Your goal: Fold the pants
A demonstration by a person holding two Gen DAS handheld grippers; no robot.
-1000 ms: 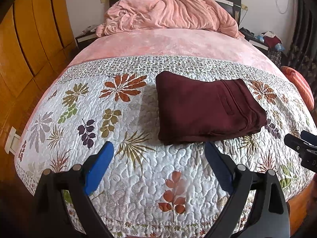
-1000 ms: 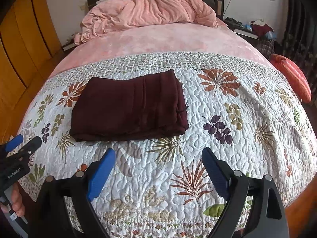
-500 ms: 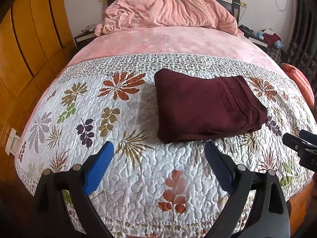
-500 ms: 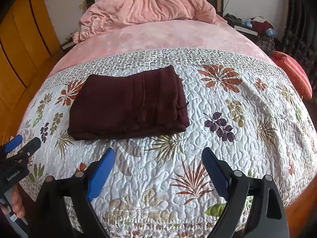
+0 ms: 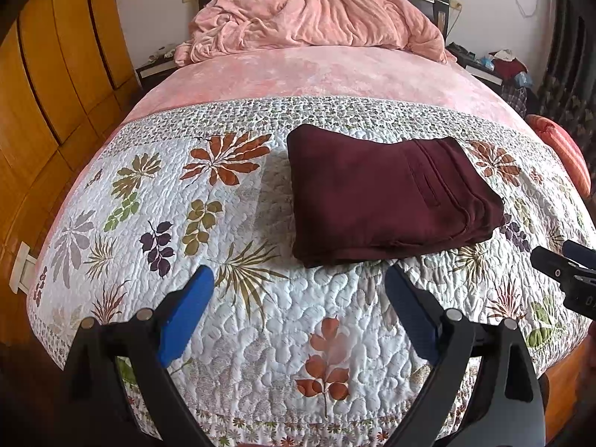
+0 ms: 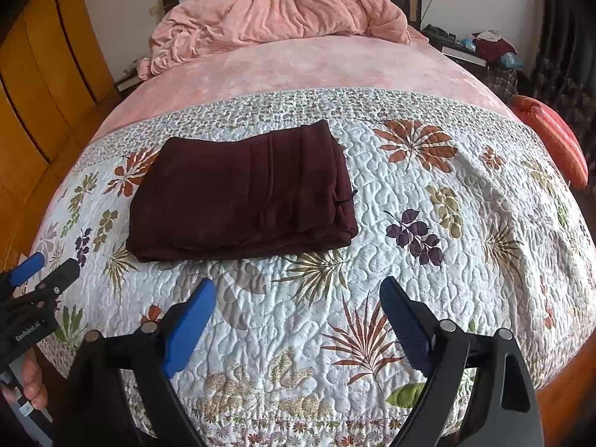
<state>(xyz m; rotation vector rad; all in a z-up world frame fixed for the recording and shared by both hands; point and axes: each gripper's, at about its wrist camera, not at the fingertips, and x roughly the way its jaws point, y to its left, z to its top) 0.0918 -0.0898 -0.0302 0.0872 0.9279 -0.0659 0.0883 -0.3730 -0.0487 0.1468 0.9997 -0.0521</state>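
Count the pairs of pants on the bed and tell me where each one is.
1. The maroon pants lie folded in a flat rectangle on the floral quilt, ahead of both grippers and touched by neither. The heaped pink blanket at the headboard could hide more.

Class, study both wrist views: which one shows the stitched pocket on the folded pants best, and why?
The left wrist view. There the pocket shows as a stitched slit on top of the maroon pants, beside the stacked folded edges. In the right wrist view the pants are darker and show only faint seam lines; no pocket can be made out.
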